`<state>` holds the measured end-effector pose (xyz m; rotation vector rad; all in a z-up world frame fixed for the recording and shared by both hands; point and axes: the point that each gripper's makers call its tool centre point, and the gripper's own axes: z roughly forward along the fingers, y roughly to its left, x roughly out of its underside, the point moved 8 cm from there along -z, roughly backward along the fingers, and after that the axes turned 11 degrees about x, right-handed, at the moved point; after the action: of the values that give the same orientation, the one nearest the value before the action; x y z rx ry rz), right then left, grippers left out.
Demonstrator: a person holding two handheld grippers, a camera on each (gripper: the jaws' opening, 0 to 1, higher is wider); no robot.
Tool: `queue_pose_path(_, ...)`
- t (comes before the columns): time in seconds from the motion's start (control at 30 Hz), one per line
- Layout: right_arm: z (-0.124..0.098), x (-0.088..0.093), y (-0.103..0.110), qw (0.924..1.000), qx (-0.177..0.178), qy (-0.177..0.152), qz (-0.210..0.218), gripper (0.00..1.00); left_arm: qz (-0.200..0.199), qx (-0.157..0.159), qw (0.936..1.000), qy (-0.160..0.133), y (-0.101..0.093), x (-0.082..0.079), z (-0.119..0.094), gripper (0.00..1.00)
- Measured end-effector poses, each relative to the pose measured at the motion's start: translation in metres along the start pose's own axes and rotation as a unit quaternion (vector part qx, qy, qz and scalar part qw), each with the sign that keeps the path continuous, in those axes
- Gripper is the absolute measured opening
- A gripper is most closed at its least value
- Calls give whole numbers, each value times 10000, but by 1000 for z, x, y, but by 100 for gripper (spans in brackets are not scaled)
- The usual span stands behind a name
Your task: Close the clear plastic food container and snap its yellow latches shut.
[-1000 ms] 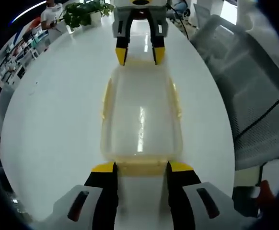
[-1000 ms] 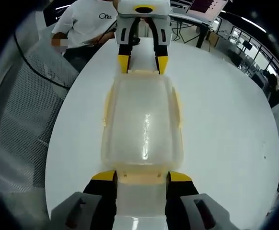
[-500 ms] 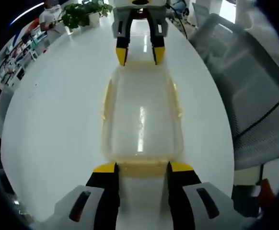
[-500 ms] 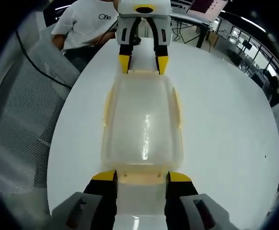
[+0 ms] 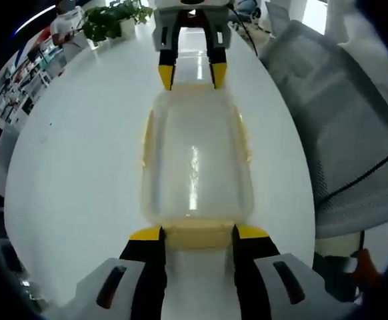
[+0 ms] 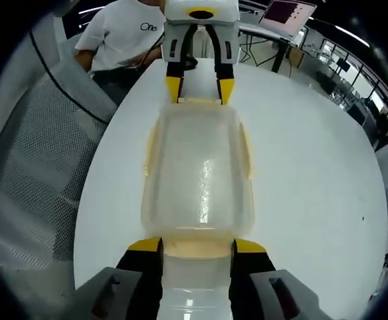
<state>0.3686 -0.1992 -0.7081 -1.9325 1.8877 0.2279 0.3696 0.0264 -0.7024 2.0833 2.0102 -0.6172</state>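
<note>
Container: clear plastic food container (image 5: 195,160) lies lid-on on the white worktop (image 5: 81,167), lengthwise between the two tools.
Left tool: left tool (image 5: 195,233) has its jaws spread, one at each side of the near end latch (image 5: 197,235); whether they touch it cannot be told.
Right tool: right tool (image 6: 195,247) is likewise spread, flanking the opposite end latch (image 6: 197,248); in the left gripper view it faces back from the container's far end (image 5: 186,70).
Side latches: yellow side latches (image 5: 145,137) lie along the long edges, left and right of each tool's line.
Surroundings: mesh chair (image 5: 354,133) right of the left tool; a person in a white shirt (image 6: 124,33) beyond the right tool.
</note>
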Motion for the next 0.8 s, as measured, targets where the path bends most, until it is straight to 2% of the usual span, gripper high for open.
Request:
queue_pose_path(0.5,-28,-3,-2,9998,162,-81,-105,37,20,-90,9999,109,-7,-19,-18,36)
queue_pose_path(0.8,-46,-1,-4,9999,114,-88,-42,37,80,-125,9998,111,-11,-35,-31,36)
